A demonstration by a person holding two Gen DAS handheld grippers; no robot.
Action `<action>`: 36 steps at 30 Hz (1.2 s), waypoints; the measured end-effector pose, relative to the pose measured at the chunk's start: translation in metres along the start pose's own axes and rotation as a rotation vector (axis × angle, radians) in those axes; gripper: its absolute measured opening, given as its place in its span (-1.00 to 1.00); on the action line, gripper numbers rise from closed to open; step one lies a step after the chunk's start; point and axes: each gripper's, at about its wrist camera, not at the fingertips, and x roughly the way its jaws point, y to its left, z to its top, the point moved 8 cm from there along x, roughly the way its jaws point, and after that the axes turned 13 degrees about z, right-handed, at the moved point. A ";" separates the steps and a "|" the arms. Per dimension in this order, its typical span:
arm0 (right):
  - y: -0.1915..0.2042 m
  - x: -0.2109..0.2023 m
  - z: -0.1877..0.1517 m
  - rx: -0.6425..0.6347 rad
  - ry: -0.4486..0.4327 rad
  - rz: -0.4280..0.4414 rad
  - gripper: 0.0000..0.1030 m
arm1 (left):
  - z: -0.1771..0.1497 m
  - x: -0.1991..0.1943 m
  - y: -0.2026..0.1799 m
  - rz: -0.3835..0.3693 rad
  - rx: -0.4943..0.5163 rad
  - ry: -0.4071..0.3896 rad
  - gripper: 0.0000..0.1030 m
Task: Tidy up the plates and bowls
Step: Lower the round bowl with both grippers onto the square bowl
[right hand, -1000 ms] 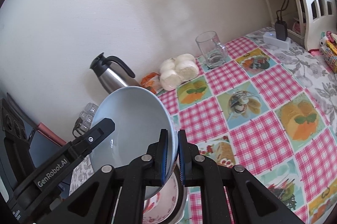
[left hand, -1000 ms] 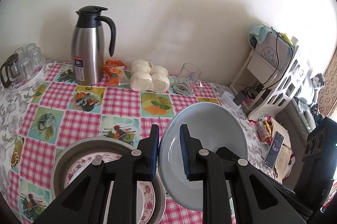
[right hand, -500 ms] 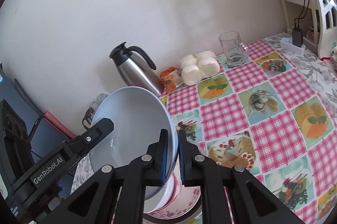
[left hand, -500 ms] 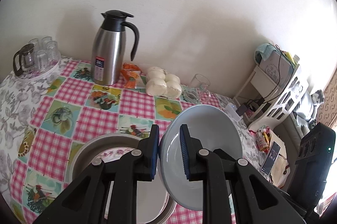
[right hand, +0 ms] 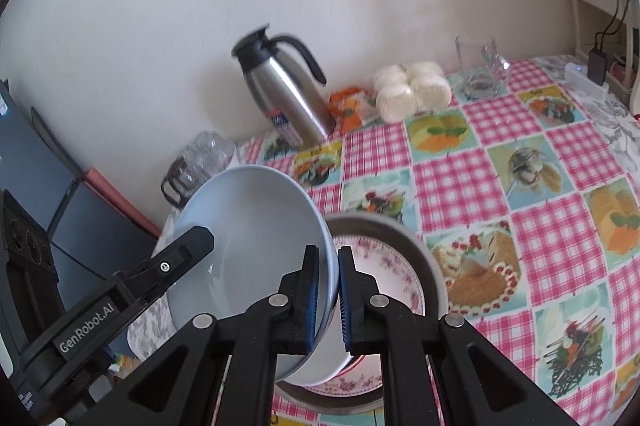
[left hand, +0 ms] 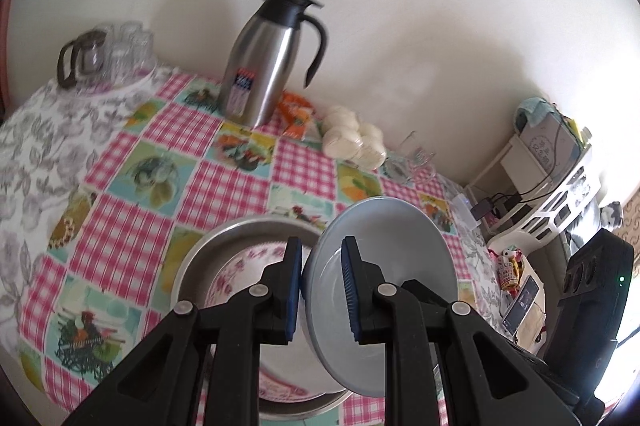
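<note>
A pale blue bowl (left hand: 384, 258) is held tilted in the air by both grippers. My left gripper (left hand: 320, 290) is shut on its left rim. My right gripper (right hand: 328, 290) is shut on its right rim; the bowl (right hand: 256, 234) fills that view's left. The left gripper's finger (right hand: 180, 258) shows against the bowl's far rim there. Below the bowl stands a round metal basin (left hand: 224, 242) holding a pink floral plate (left hand: 244, 266), also seen in the right wrist view (right hand: 384, 274).
On the checked tablecloth (left hand: 168, 169) by the wall stand a steel thermos jug (left hand: 268, 65), an orange snack packet (left hand: 298, 113), wrapped white buns (left hand: 354, 141), a glass mug (left hand: 412, 161) and a tray of glasses (left hand: 108, 53). A white shelf (left hand: 552, 177) stands to the right.
Both grippers have lifted the blue bowl higher and pulled back from the wall; the basin with the floral plate now shows more fully beneath it.
</note>
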 end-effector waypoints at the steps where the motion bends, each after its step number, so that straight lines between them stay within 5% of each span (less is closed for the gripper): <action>1: 0.000 0.004 -0.003 0.000 0.013 -0.003 -0.80 | -0.003 0.003 0.004 0.004 -0.006 0.011 -0.61; 14: -0.012 0.033 -0.029 -0.021 0.162 -0.116 -0.74 | -0.027 0.034 0.020 0.020 -0.043 0.145 -0.60; 36: -0.027 0.023 -0.016 0.015 0.124 -0.087 -0.54 | -0.027 0.037 0.025 0.015 -0.070 0.149 -0.61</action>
